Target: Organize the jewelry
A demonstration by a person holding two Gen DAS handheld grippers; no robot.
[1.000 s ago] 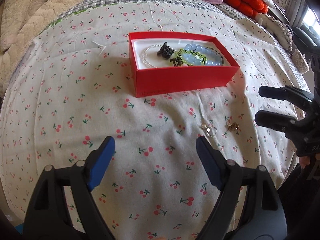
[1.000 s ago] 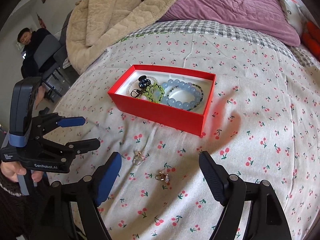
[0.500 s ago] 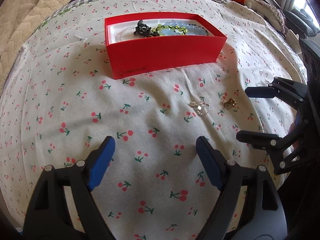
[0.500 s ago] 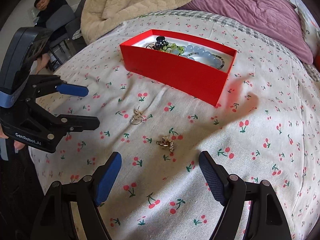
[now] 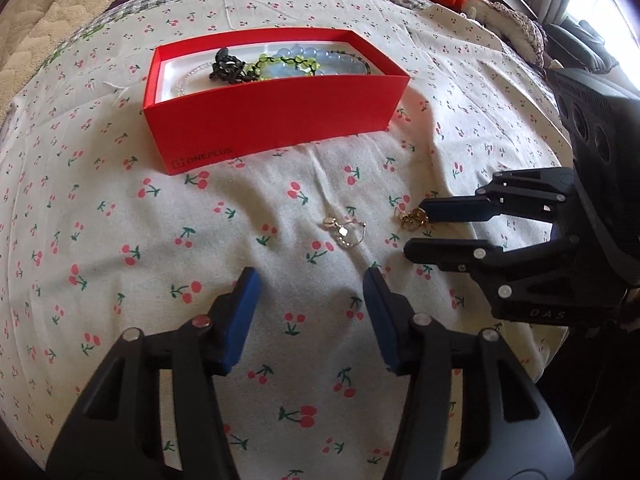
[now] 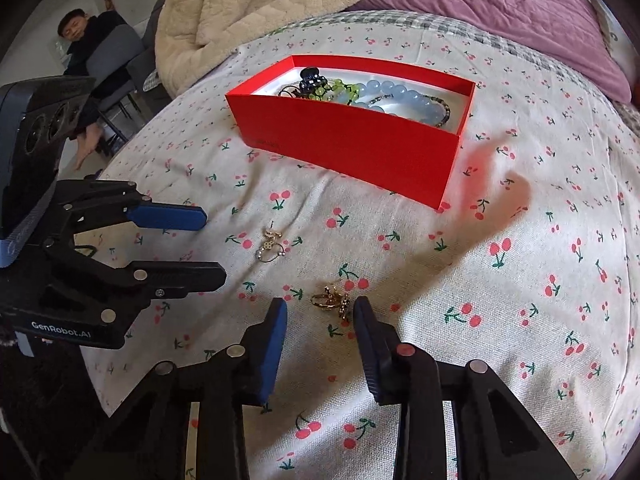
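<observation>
The gold earring (image 6: 331,299) lies on the cherry-print bedspread (image 6: 520,280), right at the tips of the right gripper (image 6: 320,312), whose jaws stand apart on either side of it, one tip seemingly touching it. A second piece, a ring with small stones (image 5: 345,232), lies just beside it, ahead of the left gripper (image 5: 308,284), which is also spread and holding nothing. The red box (image 5: 276,108), already holding bead bracelets (image 5: 316,60), sits further up the bed. This looks like the pickup step; next I'd expect a careful squeeze on something small and flat against soft cloth. Compared with half a second ago, both grippers have narrowed and the right one has come down over the earring.
</observation>
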